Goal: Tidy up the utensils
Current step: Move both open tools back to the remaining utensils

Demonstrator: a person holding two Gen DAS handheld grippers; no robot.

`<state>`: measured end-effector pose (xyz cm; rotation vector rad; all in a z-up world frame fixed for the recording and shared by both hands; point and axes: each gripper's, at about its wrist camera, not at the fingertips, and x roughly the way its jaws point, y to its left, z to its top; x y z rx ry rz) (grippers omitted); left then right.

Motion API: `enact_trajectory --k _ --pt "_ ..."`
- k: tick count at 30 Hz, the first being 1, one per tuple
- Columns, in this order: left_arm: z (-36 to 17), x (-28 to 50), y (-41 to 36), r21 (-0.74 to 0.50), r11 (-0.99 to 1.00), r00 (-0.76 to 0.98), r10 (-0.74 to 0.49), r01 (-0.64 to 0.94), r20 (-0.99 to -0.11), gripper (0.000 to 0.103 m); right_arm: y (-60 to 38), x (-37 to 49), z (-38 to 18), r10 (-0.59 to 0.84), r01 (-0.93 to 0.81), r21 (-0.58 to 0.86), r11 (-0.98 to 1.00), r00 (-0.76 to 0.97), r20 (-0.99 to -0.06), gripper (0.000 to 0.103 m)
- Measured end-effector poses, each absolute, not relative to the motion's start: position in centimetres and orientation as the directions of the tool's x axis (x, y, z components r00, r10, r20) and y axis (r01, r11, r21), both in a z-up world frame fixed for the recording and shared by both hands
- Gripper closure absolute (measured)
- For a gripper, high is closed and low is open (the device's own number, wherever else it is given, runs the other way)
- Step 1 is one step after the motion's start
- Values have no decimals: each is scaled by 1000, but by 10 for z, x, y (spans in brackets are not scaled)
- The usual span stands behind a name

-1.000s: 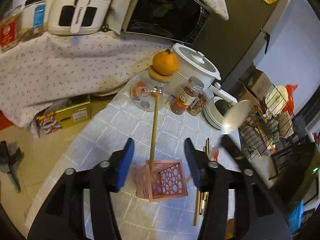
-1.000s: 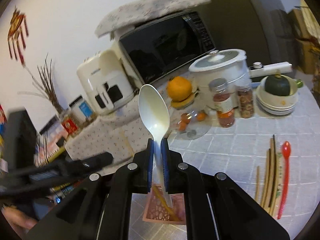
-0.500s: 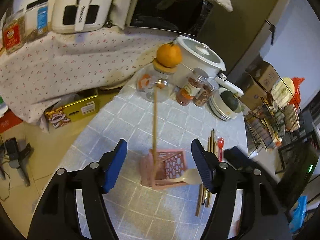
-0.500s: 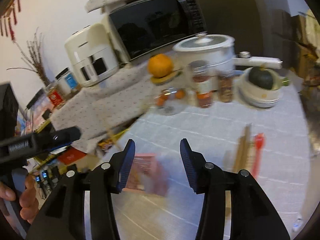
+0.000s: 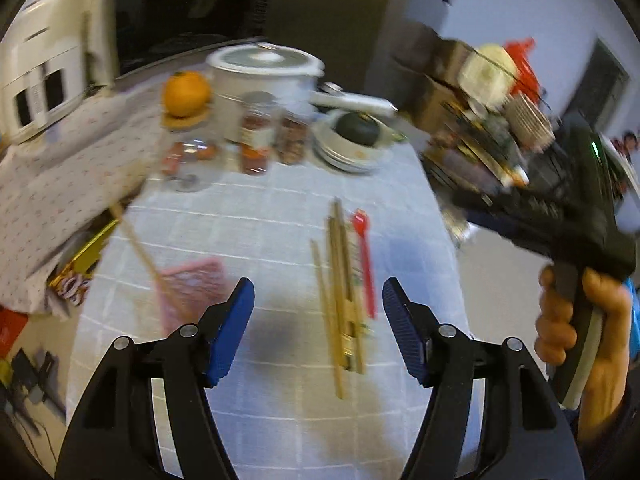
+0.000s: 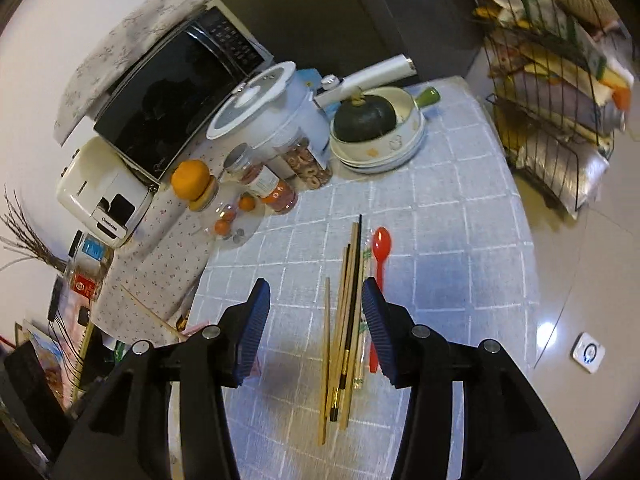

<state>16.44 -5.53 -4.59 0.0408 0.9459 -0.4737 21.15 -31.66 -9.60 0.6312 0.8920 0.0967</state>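
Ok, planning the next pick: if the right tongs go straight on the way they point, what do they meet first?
Most likely the bundle of chopsticks lying on the table, framed between the open right tongs; the red spoon lies just right of that line. Depth is uncertain.

A second ago the right gripper (image 6: pixel 316 320) was clamped on a white spoon above the pink holder (image 5: pixel 192 292); now its jaws stand wide apart and empty, and the spoon shows in neither view. It has swung right, away from the holder, and hangs over the chopsticks (image 6: pixel 344 312) and the red spoon (image 6: pixel 380 280), which lie between and just beyond its fingers. The left gripper (image 5: pixel 318 328), jaws open as before, has turned right too: the holder, once centred between its fingers, sits off to the left with one chopstick leaning out, and the loose chopsticks (image 5: pixel 340 292) are now ahead. The left view has gone blurry.
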Motion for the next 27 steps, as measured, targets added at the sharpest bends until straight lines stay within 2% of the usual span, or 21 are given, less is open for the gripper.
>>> enact_trajectory --k 5,9,14,19,24,27 --pt "-83 157 -101 -171 873 394 -371 456 -841 39 -326 215 -109 356 219 576 788 602 -715 56" --pt "-129 164 -131 -165 879 307 -324 447 -895 39 -338 216 -114 355 251 586 771 594 -722 56" --pt "-166 199 -126 -211 919 270 -307 333 -913 46 -353 214 -115 348 278 597 752 602 -719 57" --pt "-191 227 -115 -275 938 267 -326 210 -907 56 -363 216 -120 353 301 611 732 600 -718 62" --pt "-204 244 -111 -265 953 274 -296 146 -915 58 -368 219 -124 352 307 609 731 595 -723 71" --pt "-211 254 -107 -254 962 281 -272 101 -920 63 -371 221 -130 353 324 610 723 586 -730 72"
